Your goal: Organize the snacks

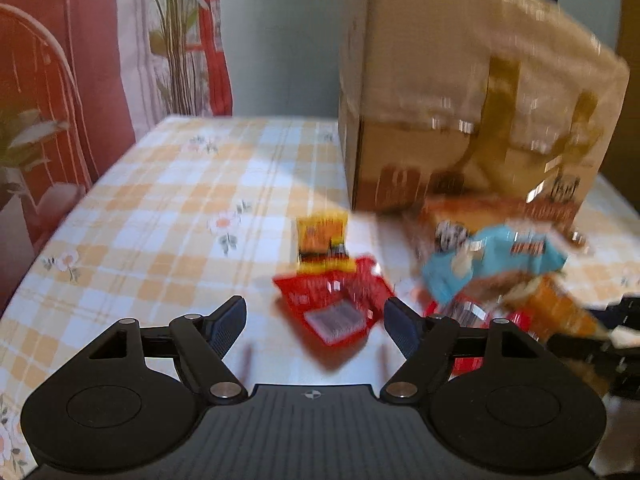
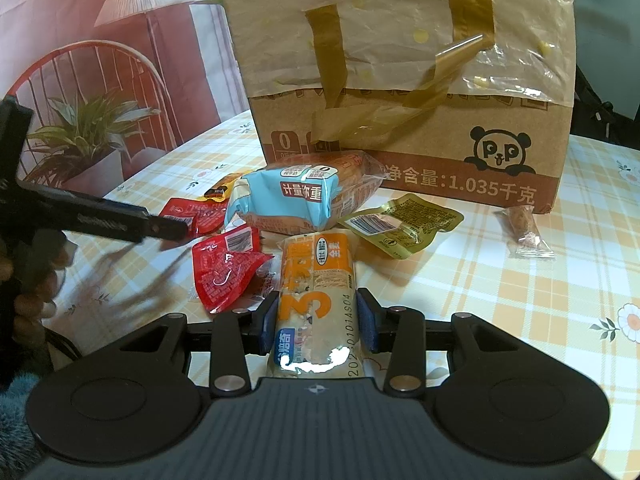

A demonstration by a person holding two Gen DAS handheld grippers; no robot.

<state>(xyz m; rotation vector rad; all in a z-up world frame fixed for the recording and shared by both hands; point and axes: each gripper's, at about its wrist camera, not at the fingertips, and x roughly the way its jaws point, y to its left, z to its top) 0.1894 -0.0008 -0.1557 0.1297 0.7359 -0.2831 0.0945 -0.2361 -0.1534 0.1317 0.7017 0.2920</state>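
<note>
1. The table (image 2: 520, 300) wears a smooth cloth checked in orange, pale blue and white, dotted with small printed flowers.
2. The left gripper (image 1: 315, 322) hangs above the cloth, its jaws released and spread wide with nothing between them; the view is motion-blurred. Just beyond its tips lies a crinkled red foil packet (image 1: 332, 308), with a small yellow sachet (image 1: 322, 246) behind it.
3. In the right wrist view, more glossy red packets (image 2: 224, 268) lie flat, left of centre.
4. A puffy blue-and-white bread wrapper (image 2: 280, 200) rests mid-pile, near the box.
5. The right gripper (image 2: 318, 322) has its jaws clenched on a long orange-and-white snack bar (image 2: 316, 292), which points away toward the pile.
6. A flat gold pouch (image 2: 400, 224) lies just right of the bar's far end.
7. A tall cardboard box (image 2: 420, 136), plastic-covered and taped on top, stands behind.
8. A clear twisted candy wrapper (image 2: 524, 232) lies apart, rightmost.
</note>
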